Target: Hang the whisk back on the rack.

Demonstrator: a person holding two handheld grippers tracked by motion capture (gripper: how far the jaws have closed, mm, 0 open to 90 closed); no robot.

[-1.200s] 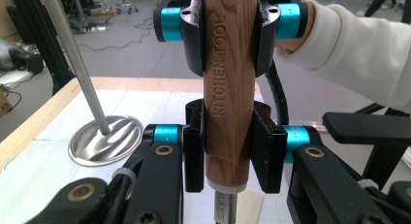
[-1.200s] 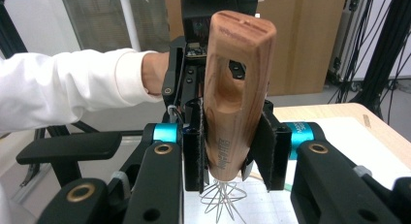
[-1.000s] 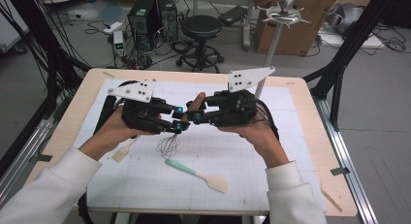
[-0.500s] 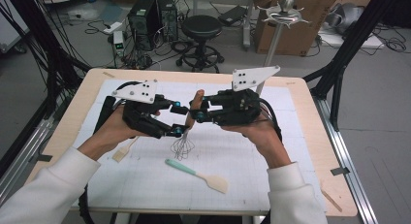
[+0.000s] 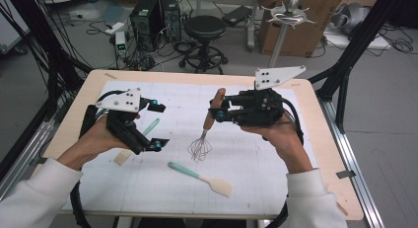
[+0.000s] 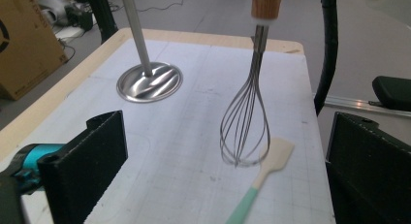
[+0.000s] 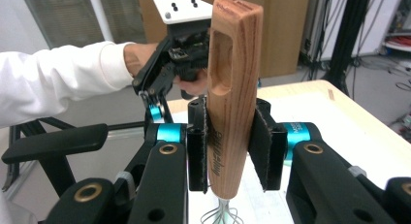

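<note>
A whisk (image 5: 204, 132) hangs upright near the middle of the table, wooden handle up, wire loops down, the loops just above or touching the white mat (image 5: 256, 164); which, I cannot tell. The right gripper (image 5: 220, 114) clamps the handle between its pads, seen close in the right gripper view, where the pads (image 7: 197, 146) press both sides of the wood. From the whisk, the left gripper (image 5: 156, 125) sits at about nine o'clock, well apart from it; its jaws have just been opening and stand wide with nothing between them. In the left gripper view the whisk (image 6: 247, 117) hangs ahead of those open jaws. This looks like a hand-over just completed: the whisk has passed to the right gripper alone. The next move likely calls for carrying the whisk to wherever it belongs while keeping the handle square in the pads so it does not swing or slip. At about five o'clock from the whisk lies a spatula (image 5: 199, 177) with a mint-green handle and pale blade, flat on the mat. A second mint-handled tool (image 5: 148, 129) lies under the left gripper, partly hidden. The mat covers a light wooden table (image 5: 328, 154). At the table's far right stands a metal stand (image 5: 281, 38) on a round base. Beyond are a black stool (image 5: 202, 28), computer towers (image 5: 153, 13), cardboard boxes and loose cables on a grey floor.
</note>
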